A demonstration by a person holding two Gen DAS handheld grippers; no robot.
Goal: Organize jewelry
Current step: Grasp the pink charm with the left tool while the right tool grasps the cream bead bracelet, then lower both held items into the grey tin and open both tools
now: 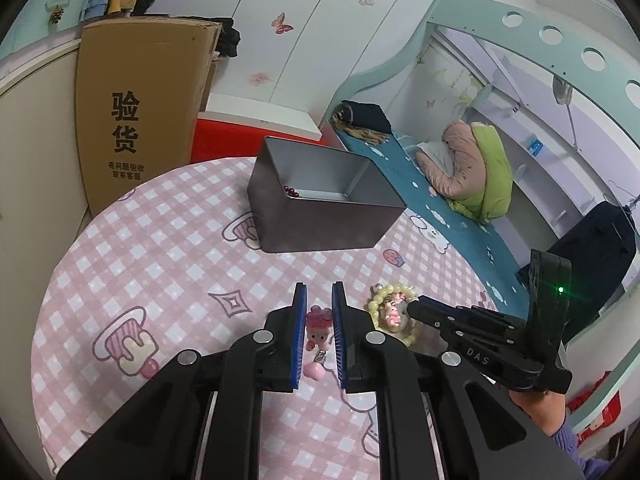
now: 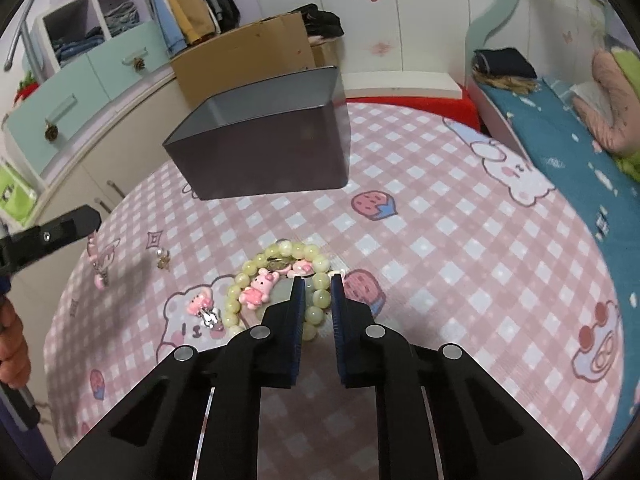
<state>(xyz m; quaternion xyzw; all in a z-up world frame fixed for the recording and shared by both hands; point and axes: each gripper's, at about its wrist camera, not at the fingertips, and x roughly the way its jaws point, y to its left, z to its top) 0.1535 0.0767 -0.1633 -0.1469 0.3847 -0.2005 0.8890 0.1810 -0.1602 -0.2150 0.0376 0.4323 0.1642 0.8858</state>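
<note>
My left gripper (image 1: 320,292) is shut on a pink doll charm (image 1: 318,322), which dangles from it over the pink checked tablecloth (image 1: 160,264). From the right wrist view the left gripper (image 2: 96,220) enters from the left with the pink doll charm (image 2: 98,264) hanging below its tip. My right gripper (image 2: 318,284) is shut on a bracelet of pale yellow-green beads (image 2: 280,250) that lies on the cloth. The right gripper (image 1: 414,304) touches the bracelet (image 1: 378,300) just right of my left fingers. An open dark metal tin (image 1: 320,220) (image 2: 264,160) stands behind, with red beads (image 1: 290,191) inside.
Inside the bracelet's ring lies a pink bear charm (image 2: 260,286). A pink clip (image 2: 202,304) and a small pearl earring (image 2: 162,258) lie to its left. A cardboard box (image 1: 132,120) stands behind the round table. A bed (image 1: 440,200) borders the table's right side.
</note>
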